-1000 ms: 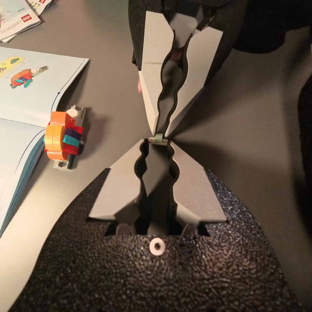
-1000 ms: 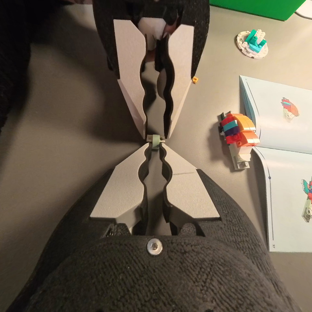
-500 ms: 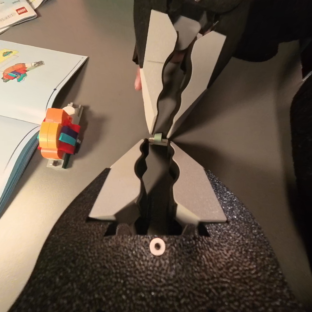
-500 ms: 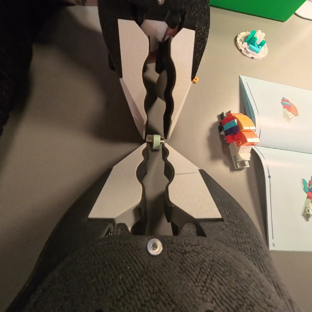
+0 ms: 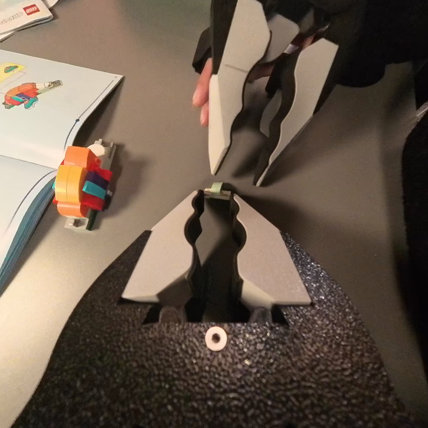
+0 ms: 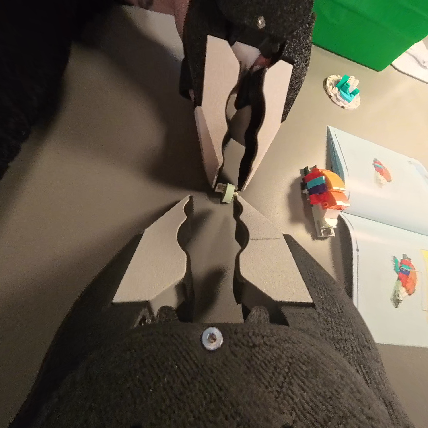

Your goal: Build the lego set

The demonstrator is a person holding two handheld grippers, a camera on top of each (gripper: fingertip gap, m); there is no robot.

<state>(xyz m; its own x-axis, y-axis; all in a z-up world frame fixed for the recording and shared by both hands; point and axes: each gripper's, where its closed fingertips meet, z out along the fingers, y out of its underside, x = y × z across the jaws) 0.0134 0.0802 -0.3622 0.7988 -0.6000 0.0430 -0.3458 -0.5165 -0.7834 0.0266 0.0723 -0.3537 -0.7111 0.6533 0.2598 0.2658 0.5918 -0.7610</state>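
Small pale-green piece (image 5: 216, 190) on grey peg, pinched in left gripper (image 5: 217, 194) tips; right gripper (image 6: 213, 199) spread, empty.

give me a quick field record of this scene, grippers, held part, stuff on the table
left gripper: shut on the small pale green piece, pinched at the fingertips
right gripper: open, tips just short of the piece
colourful lego build: lying on the table, against the booklet edge
instruction booklet: open, beside the build
round white and teal build: standing apart, farther back
green box: at the table's far edge
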